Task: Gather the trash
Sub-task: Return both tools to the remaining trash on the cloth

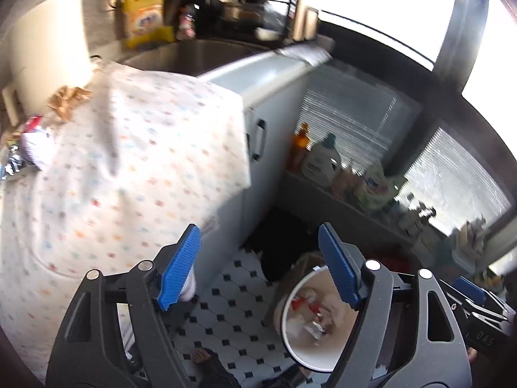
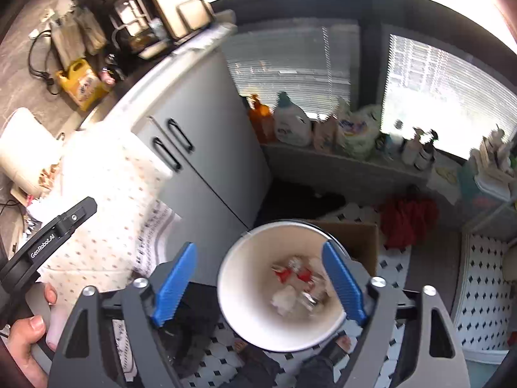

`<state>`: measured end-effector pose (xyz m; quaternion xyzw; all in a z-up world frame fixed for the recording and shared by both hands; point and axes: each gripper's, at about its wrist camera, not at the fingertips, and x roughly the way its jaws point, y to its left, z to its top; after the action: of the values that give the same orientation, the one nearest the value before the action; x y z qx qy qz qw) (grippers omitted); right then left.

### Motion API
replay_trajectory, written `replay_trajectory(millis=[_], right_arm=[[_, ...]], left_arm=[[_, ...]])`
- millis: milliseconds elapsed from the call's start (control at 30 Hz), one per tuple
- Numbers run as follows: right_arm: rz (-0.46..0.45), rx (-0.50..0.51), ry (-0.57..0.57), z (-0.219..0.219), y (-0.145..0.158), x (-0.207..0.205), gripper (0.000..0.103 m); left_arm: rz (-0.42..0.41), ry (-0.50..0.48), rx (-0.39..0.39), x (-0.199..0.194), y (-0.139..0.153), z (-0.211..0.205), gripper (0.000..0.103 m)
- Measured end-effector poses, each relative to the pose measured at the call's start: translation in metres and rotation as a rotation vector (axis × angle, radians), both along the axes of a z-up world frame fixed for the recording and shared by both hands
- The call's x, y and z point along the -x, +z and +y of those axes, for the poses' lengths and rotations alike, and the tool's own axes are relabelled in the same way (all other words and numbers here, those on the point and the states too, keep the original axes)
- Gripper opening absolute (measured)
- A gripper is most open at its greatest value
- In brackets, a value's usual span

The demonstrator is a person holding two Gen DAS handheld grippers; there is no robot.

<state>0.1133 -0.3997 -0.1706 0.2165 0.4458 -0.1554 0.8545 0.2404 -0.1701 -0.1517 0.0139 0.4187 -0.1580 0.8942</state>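
Observation:
A white paper cup (image 2: pixel 278 329) with red and white wrappers (image 2: pixel 295 279) inside hangs in mid-air above the tiled floor, between the wide-apart blue pads of my right gripper (image 2: pixel 260 283); neither pad visibly touches it. The same cup (image 1: pixel 315 320) shows low in the left wrist view, beside the right pad (image 1: pixel 339 268) of my open, empty left gripper (image 1: pixel 258 266). More trash, a brown paper scrap (image 1: pixel 68 102) and crumpled wrappers (image 1: pixel 30 145), lies on the table with the dotted white cloth (image 1: pixel 129 161) at left.
A grey cabinet (image 2: pixel 206 148) stands by the table, with a sink (image 1: pixel 194 53) and yellow detergent jug (image 1: pixel 143 16) behind. A cardboard box (image 2: pixel 358 242) sits on the floor under the cup. Bottles (image 2: pixel 290 123) line a low shelf under the windows. A red cloth (image 2: pixel 407 220) lies nearby.

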Motion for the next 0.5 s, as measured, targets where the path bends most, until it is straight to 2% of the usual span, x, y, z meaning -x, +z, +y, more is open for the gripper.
replay_trajectory(millis=[67,133,500], right_arm=[[-0.022,0.015,0.028,0.013,0.008,-0.011,0.089],[-0.045,0.024,0.053,0.026,0.018,-0.022,0.091],[-0.112,0.055,0.159,0.112,0.049,-0.078,0.095]], left_arm=[[-0.021,0.035,0.004,-0.006,0.01,0.018,0.078],[-0.036,0.066,0.011,-0.012,0.017,0.035,0.079],[-0.095,0.213,0.04,-0.038,0.039,0.139,0.081]])
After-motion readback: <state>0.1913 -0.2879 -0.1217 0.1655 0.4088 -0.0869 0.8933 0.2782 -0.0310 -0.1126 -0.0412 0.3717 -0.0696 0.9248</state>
